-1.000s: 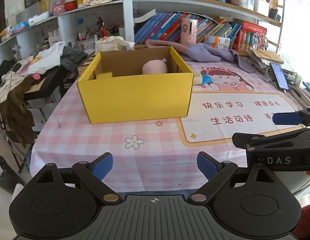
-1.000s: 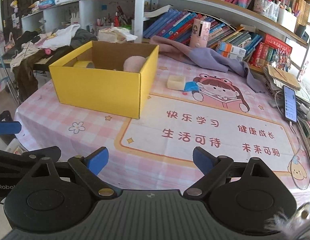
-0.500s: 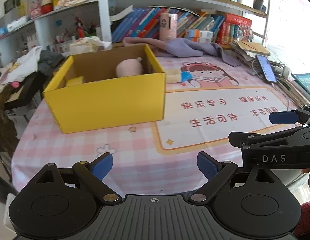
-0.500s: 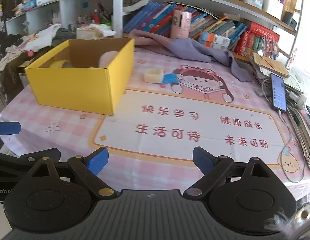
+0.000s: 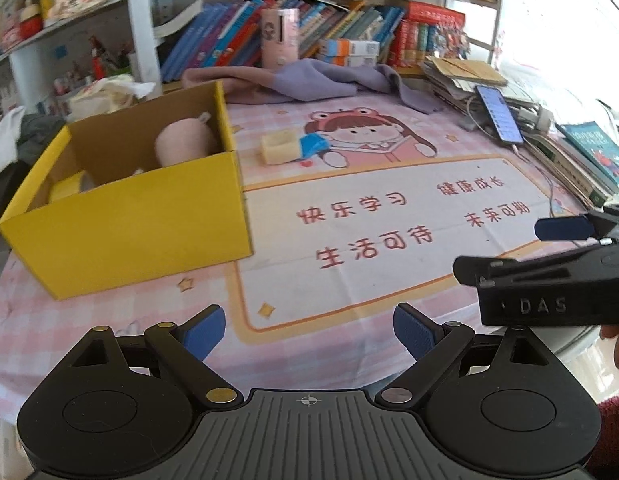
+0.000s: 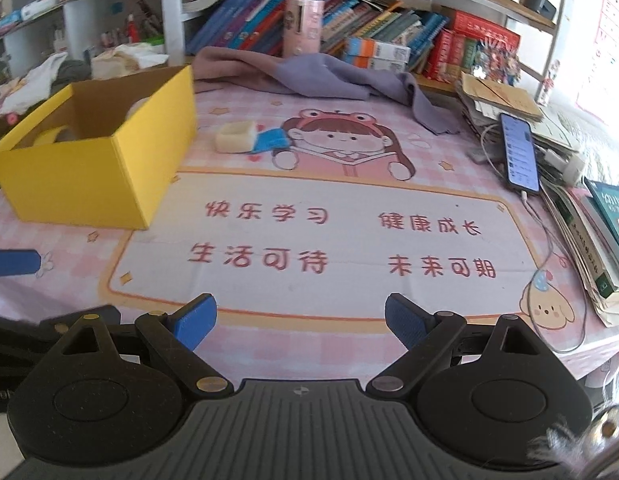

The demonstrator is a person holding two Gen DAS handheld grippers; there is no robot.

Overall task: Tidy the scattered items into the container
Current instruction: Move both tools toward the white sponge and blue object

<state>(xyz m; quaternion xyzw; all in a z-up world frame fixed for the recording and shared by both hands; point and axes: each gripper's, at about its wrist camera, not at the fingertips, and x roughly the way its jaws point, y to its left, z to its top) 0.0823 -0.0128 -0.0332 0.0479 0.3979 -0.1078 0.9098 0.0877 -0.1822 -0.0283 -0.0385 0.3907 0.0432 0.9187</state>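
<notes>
A yellow cardboard box [image 5: 125, 224] [image 6: 89, 176] stands at the left of the pink table mat, holding a pink rounded item [image 5: 185, 146] and a yellow tape roll [image 5: 67, 188]. Right of the box lie a cream block [image 5: 279, 147] [image 6: 235, 136] and a small blue item [image 5: 314, 145] [image 6: 271, 141], touching each other. My left gripper [image 5: 308, 330] is open and empty near the table's front edge. My right gripper [image 6: 297, 324] is also open and empty; in the left wrist view it shows at the right [image 5: 549, 248].
A purple cloth [image 6: 309, 76] lies behind the loose items. A phone [image 6: 519, 152] with a cable rests on stacked papers and books at the right edge. Shelves of books [image 6: 349, 24] line the back. Clothes [image 5: 5, 136] pile up left of the table.
Both grippers have swung to the right along the table's front edge. The box has shifted left in both views, and the cream block and blue item now sit nearer the middle.
</notes>
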